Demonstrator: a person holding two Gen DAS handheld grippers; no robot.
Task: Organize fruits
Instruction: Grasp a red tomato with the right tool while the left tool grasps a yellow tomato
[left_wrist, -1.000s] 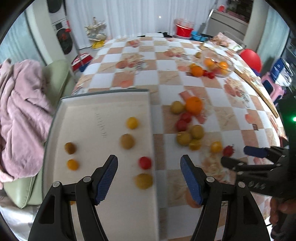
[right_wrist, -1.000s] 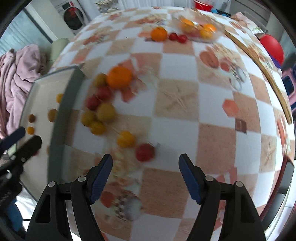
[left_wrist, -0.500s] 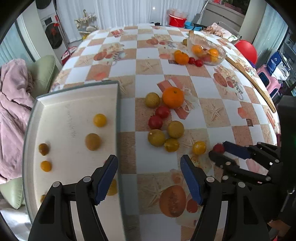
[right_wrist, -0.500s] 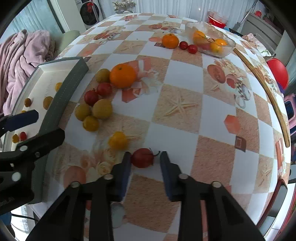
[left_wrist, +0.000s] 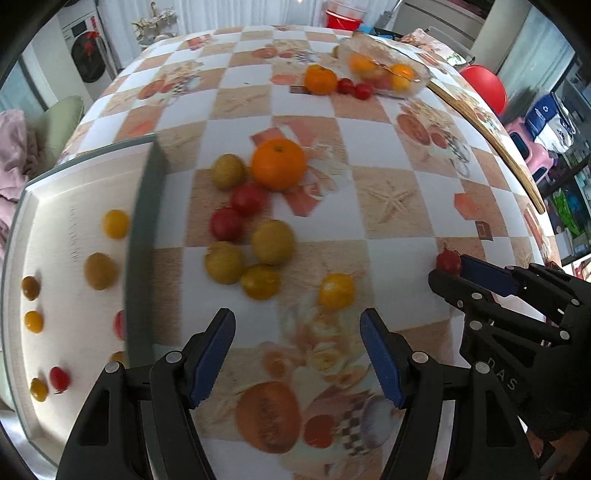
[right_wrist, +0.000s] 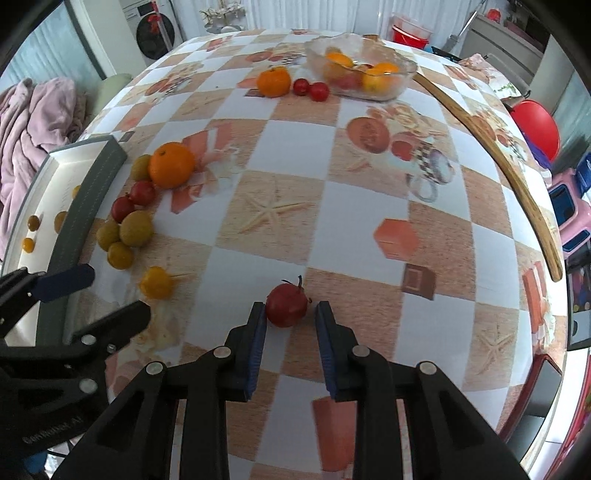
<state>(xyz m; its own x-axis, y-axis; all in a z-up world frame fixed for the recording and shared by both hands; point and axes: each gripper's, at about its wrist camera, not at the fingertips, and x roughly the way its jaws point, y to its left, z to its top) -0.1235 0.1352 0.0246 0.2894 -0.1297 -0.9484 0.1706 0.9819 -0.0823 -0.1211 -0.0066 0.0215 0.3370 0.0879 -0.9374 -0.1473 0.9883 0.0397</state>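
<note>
The right gripper (right_wrist: 290, 314) now lifts, clamped — it seems — on the red tomato (right_wrist: 286, 304); the left gripper (left_wrist: 297, 354) gapes wide above the surface (left_wrist: 391, 184).

Tablecloth (right_wrist: 295, 155): white and tan checks printed with starfish, fruit and cups. Tray (left_wrist: 140, 221): white floor, grey rim. Orange (left_wrist: 278, 164): bright orange. Tomato (right_wrist: 286, 305) between blue pads (right_wrist: 258, 343) on black fingers: dark red. Plums (left_wrist: 272, 242): olive-yellow. Small fruit (left_wrist: 336, 290): yellow. Bowl (right_wrist: 402, 79): clear glass, holding orange and red fruit. Blanket (right_wrist: 33, 114): pink.
</note>
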